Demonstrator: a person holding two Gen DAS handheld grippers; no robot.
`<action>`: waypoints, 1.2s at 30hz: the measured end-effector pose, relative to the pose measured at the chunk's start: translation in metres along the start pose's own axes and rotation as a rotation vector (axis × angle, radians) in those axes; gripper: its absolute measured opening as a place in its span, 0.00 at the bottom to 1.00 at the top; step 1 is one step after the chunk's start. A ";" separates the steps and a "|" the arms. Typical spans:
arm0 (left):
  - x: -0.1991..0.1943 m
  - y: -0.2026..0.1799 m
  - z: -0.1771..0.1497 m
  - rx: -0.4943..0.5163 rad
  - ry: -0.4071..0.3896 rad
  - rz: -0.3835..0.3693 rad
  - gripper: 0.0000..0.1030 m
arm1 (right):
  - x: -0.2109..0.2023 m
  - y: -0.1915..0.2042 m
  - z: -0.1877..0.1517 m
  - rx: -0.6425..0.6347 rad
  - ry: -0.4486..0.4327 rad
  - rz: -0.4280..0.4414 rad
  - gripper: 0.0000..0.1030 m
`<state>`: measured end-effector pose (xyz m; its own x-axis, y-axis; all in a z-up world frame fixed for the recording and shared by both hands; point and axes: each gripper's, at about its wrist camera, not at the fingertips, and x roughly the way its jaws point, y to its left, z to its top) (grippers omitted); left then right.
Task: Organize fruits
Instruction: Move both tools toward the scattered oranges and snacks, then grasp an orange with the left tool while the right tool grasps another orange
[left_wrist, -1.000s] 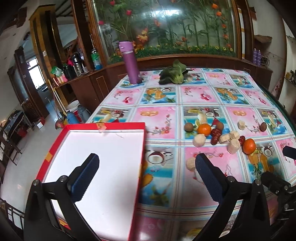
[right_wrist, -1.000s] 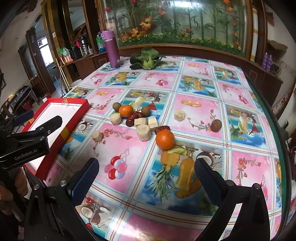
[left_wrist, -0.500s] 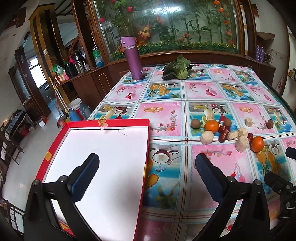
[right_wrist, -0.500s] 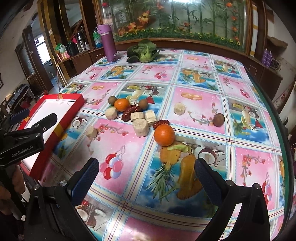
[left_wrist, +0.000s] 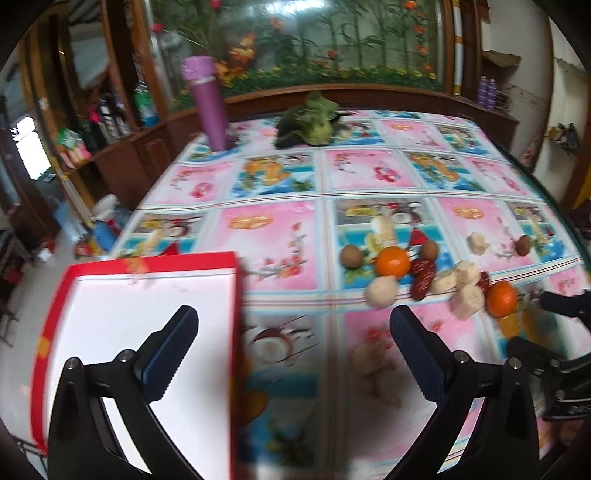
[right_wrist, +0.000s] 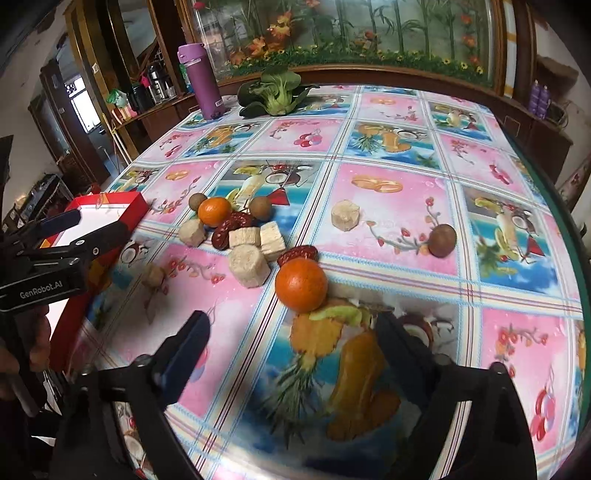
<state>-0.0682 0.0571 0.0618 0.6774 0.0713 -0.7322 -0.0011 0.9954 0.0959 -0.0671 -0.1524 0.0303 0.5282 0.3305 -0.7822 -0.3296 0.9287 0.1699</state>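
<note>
The left view was motion-blurred; both tongs, left tongs (left_wrist: 291, 332) and right tongs (right_wrist: 291, 336), gaped empty; the round orange mandarin (right_wrist: 301, 284) had drawn closer ahead of the right tongs.

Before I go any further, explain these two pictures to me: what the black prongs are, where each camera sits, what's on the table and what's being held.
No robot here: a person carries a hand-held two-finger gripper in each hand, and each one has a wide-angle camera looking forward along its fingers. The black prongs at the bottom of each picture are those fingers.

One picture comes from the left gripper, which hangs over a red-rimmed white tray. The other comes from the right gripper, pointed at an orange.

A fruit-print tablecloth holds a second orange, pale cut chunks, dark red dates, small brown round fruits, a leafy vegetable and a purple bottle.

Both grippers are open; nothing is held.
</note>
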 end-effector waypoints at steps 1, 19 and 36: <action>0.003 -0.001 0.003 0.006 0.006 -0.021 1.00 | 0.002 -0.001 0.002 0.001 0.007 0.000 0.76; 0.052 -0.042 0.026 0.109 0.157 -0.205 0.57 | 0.017 -0.017 0.005 0.027 0.026 0.075 0.59; 0.077 -0.052 0.040 0.142 0.174 -0.290 0.32 | 0.030 -0.014 0.016 0.014 0.034 0.080 0.43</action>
<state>0.0136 0.0085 0.0276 0.4990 -0.1903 -0.8454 0.2831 0.9579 -0.0485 -0.0342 -0.1526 0.0146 0.4735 0.3980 -0.7857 -0.3588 0.9019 0.2406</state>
